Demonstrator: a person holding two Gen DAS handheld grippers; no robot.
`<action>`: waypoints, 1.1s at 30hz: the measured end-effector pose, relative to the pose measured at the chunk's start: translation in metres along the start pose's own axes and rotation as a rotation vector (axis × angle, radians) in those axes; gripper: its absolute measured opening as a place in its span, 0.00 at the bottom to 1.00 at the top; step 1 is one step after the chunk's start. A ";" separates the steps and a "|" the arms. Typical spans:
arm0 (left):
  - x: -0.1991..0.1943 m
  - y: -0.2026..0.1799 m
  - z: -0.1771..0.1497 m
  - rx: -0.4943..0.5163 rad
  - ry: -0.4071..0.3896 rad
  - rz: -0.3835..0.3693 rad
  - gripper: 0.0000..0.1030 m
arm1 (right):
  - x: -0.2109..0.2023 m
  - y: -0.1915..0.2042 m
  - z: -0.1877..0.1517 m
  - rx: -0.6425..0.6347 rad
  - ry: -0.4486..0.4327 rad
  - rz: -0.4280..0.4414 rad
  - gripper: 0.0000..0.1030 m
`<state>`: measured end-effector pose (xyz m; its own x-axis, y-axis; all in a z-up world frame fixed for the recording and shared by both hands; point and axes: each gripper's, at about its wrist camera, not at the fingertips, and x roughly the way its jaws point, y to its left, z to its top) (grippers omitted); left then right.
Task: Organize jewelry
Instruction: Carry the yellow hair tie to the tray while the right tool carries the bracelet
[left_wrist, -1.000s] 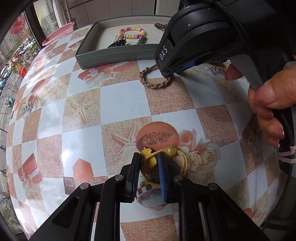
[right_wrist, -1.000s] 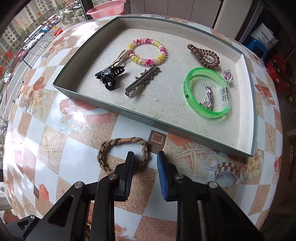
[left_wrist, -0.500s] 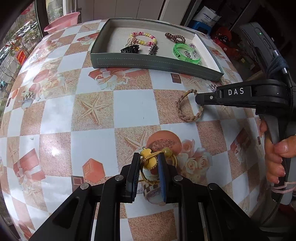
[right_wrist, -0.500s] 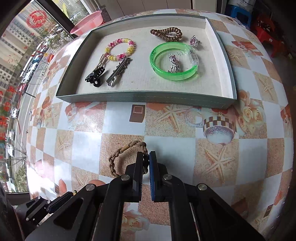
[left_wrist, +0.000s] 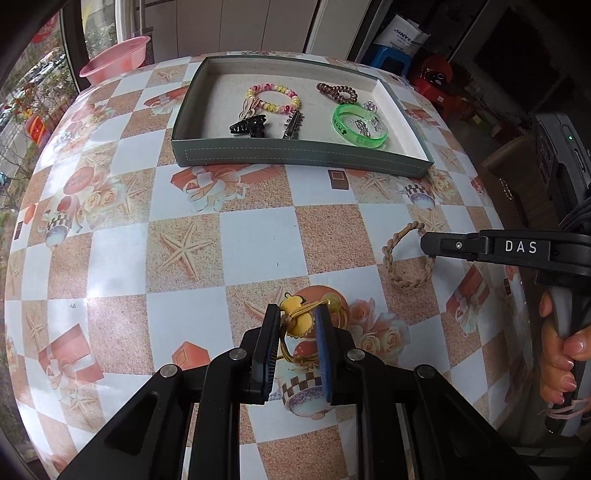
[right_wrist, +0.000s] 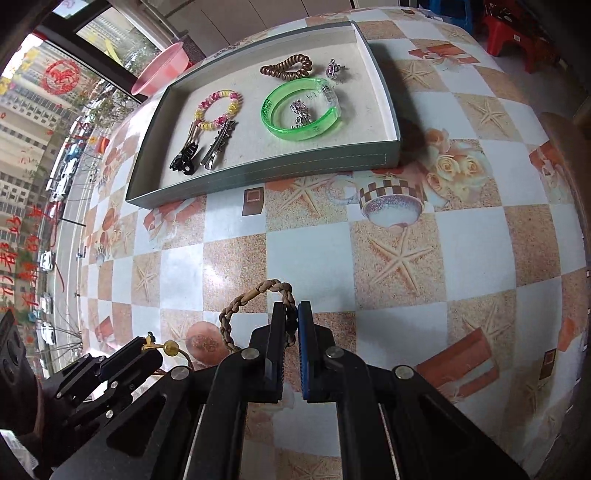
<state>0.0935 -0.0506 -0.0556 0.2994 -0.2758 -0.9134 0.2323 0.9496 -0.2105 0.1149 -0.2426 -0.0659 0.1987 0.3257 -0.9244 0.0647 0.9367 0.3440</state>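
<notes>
Left gripper (left_wrist: 295, 325) pinched narrow on yellow bead-and-cord hair tie (left_wrist: 300, 316), beads at fingertips, cord loop trailing back between pads.
Right gripper (right_wrist: 291, 317) clamped tight on tan braided rope bracelet (right_wrist: 236, 314); oval loop lies on checkered tablecloth (right_wrist: 306, 243), long axis running left from pads.
Grey shallow tray (right_wrist: 258, 173) well beyond, holding jewelry.
</notes>
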 end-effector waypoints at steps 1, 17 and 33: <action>-0.001 -0.001 0.001 0.003 -0.002 0.001 0.31 | -0.003 -0.004 -0.001 0.004 -0.001 0.003 0.06; -0.010 -0.004 0.037 0.026 -0.058 0.006 0.32 | -0.035 -0.011 0.020 0.032 -0.060 0.042 0.06; -0.016 0.011 0.092 0.034 -0.142 0.054 0.32 | -0.049 -0.019 0.064 0.044 -0.110 0.069 0.07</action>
<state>0.1762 -0.0496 -0.0114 0.4394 -0.2451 -0.8642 0.2432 0.9586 -0.1481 0.1661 -0.2845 -0.0169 0.3102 0.3712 -0.8752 0.0896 0.9051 0.4157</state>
